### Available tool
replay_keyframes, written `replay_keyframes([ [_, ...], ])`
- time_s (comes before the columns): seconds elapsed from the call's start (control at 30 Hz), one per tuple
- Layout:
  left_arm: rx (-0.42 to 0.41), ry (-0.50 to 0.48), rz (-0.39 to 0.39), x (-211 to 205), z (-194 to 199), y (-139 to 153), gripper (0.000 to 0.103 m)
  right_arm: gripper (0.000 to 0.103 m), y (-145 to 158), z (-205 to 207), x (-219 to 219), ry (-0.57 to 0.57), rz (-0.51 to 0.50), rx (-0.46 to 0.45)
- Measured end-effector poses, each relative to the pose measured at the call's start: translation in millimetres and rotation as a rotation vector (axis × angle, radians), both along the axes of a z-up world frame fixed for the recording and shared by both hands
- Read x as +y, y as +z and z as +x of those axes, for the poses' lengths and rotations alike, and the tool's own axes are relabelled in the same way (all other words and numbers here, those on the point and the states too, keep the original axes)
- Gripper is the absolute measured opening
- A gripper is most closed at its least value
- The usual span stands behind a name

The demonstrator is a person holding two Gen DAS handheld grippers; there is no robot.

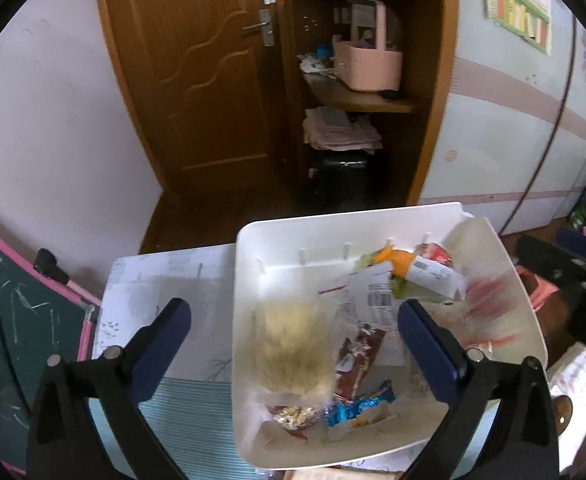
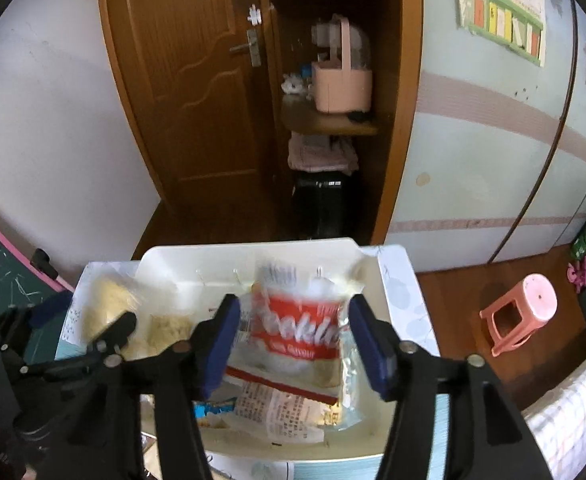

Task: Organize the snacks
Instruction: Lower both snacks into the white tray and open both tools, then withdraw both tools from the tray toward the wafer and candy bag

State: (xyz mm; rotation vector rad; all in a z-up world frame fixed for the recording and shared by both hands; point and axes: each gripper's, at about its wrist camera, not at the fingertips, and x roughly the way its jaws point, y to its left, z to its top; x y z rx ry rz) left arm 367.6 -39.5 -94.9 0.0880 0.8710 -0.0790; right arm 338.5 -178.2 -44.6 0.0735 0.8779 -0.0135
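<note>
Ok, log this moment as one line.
left gripper: open above white bin | right gripper: open around red cookie bag | bin: holds snacks

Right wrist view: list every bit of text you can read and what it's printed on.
"Cookie" (last letters blurred): red and white snack bag in the white bin.
"...Flavour": same bag, first word blurred.
White wrapper below it: print too small to read.
Wall poster: text too blurred to read.

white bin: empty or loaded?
Loaded. The white bin holds several snack packets, including a pale yellow bag and a blue wrapper.
</note>
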Motion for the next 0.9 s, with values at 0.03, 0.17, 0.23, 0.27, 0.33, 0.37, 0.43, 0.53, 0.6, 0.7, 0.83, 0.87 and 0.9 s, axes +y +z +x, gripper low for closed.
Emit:
replay_keyframes([
  [0.03, 0.007, -0.016, 0.002, -2, -1, -1, 0.103, 0.067, -2, -1, -1, -0.004, -0.004, 0.001],
  [0.17, 0.013, -0.034, 0.016, -6, -6, -4, 0.103, 0.071, -6, -5, -4, -0.005, 0.003, 0.001],
  [0.23, 0.022, -0.041, 0.003, -5, -9, -4, 0.103, 0.072, -8, -6, -7, 0.000, 0.028, 0.010],
  [0.27, 0.025, -0.043, -0.002, -5, -10, -4, 0.103, 0.072, -8, -6, -7, -0.003, 0.034, 0.008],
  [0.33, 0.027, -0.044, -0.007, -4, -13, -4, 0.103, 0.072, -9, -10, -8, -0.002, 0.040, 0.011],
  [0.37, 0.026, -0.044, -0.005, -4, -15, -3, 0.103, 0.072, -9, -12, -8, 0.000, 0.038, 0.010],
  [0.43, 0.023, -0.048, -0.003, -4, -19, -2, 0.103, 0.072, -9, -15, -8, 0.000, 0.038, 0.007],
  [0.53, 0.022, -0.052, 0.000, -3, -26, 0, 0.103, 0.072, -8, -22, -9, 0.004, 0.055, 0.008],
  [0.6, 0.020, -0.051, -0.002, -1, -32, 4, 0.103, 0.072, -6, -28, -8, 0.007, 0.058, 0.008],
  [0.7, 0.013, -0.054, -0.010, 5, -42, 10, 0.103, 0.072, -3, -36, -7, 0.010, 0.054, 0.004],
  [0.83, -0.005, -0.053, -0.013, 12, -58, 21, 0.103, 0.072, 3, -50, -5, 0.019, 0.055, -0.003],
  [0.87, -0.008, -0.054, -0.015, 14, -63, 25, 0.103, 0.072, 4, -54, -4, 0.022, 0.055, -0.005],
  [0.9, -0.012, -0.055, -0.016, 17, -68, 27, 0.103, 0.072, 6, -59, -3, 0.027, 0.056, -0.008],
])
